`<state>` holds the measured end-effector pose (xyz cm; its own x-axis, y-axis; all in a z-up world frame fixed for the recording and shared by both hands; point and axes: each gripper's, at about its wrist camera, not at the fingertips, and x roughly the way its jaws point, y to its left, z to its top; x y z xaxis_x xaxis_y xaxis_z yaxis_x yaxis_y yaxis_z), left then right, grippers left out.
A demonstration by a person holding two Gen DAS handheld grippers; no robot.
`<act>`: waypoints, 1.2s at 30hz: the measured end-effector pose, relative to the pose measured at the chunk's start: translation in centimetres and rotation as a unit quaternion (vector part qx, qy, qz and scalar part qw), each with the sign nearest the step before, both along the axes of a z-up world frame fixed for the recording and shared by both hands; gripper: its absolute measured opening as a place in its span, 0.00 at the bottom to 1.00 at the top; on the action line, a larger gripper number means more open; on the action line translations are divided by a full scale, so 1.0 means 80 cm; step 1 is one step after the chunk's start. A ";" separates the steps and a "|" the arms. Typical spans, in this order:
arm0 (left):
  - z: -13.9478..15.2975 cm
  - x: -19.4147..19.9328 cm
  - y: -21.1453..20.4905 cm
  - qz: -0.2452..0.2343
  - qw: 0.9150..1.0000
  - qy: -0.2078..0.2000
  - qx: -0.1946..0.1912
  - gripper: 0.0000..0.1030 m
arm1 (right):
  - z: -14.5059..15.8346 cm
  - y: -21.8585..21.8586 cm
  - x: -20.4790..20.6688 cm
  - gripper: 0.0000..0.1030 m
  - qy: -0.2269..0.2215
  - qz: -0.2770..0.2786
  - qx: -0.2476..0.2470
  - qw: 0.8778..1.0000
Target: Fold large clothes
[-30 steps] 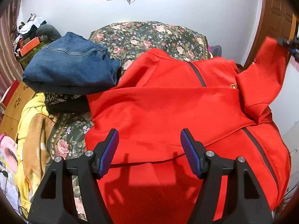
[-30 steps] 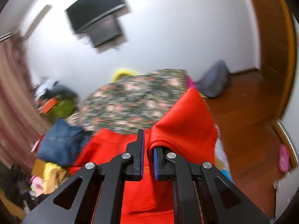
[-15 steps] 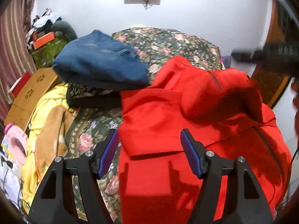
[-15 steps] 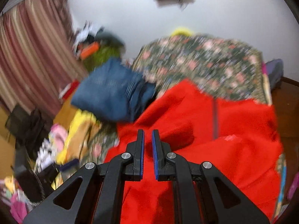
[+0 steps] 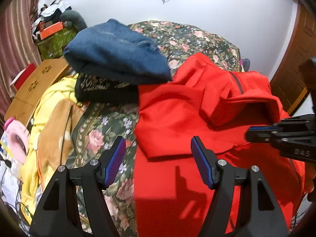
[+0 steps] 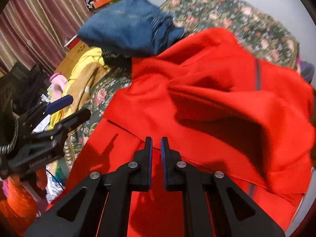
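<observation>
A red zip jacket lies front up on the floral bedspread. My right gripper is shut on the jacket's right sleeve, which arches over the chest from the shoulder down to the tips. In the left wrist view that gripper comes in from the right, low over the jacket's middle. My left gripper is open and holds nothing. It hovers over the jacket's left edge, where the folded left sleeve meets the bedspread. The right wrist view shows the left gripper out past the jacket's left side.
Folded blue jeans rest on a dark patterned garment, touching the jacket's upper left. A yellow blanket and a low wooden table sit further left. A wooden door stands at the right, striped curtains at the left.
The right gripper brought the sleeve from high at the right down and across the jacket's front. The left gripper slid left to the jacket's left edge, still open.
</observation>
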<state>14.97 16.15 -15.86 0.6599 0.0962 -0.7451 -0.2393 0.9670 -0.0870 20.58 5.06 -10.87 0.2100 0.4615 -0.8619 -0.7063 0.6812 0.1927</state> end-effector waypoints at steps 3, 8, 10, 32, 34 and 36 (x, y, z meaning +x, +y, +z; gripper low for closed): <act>0.014 0.017 -0.013 -0.019 1.000 -0.011 0.001 0.65 | 0.026 -0.037 -0.001 0.13 -0.040 -0.026 0.017 0.999; 0.032 0.058 -0.039 -0.054 0.998 -0.018 -0.005 0.65 | 0.055 -0.106 0.013 0.46 -0.110 -0.103 0.032 0.988; 0.034 0.079 -0.047 -0.066 0.998 -0.011 -0.011 0.65 | 0.060 -0.127 0.019 0.46 -0.123 -0.128 0.029 0.984; -0.031 0.214 -0.116 -0.122 0.988 0.078 0.054 0.05 | -0.026 -0.266 0.086 0.46 -0.040 -0.273 -0.024 0.961; 0.003 0.201 -0.097 -0.102 0.993 0.032 0.047 0.04 | -0.032 -0.268 0.085 0.46 -0.036 -0.276 -0.022 0.960; 0.039 0.184 -0.074 -0.073 0.996 -0.018 0.051 0.04 | -0.034 -0.270 0.083 0.46 -0.040 -0.279 -0.019 0.959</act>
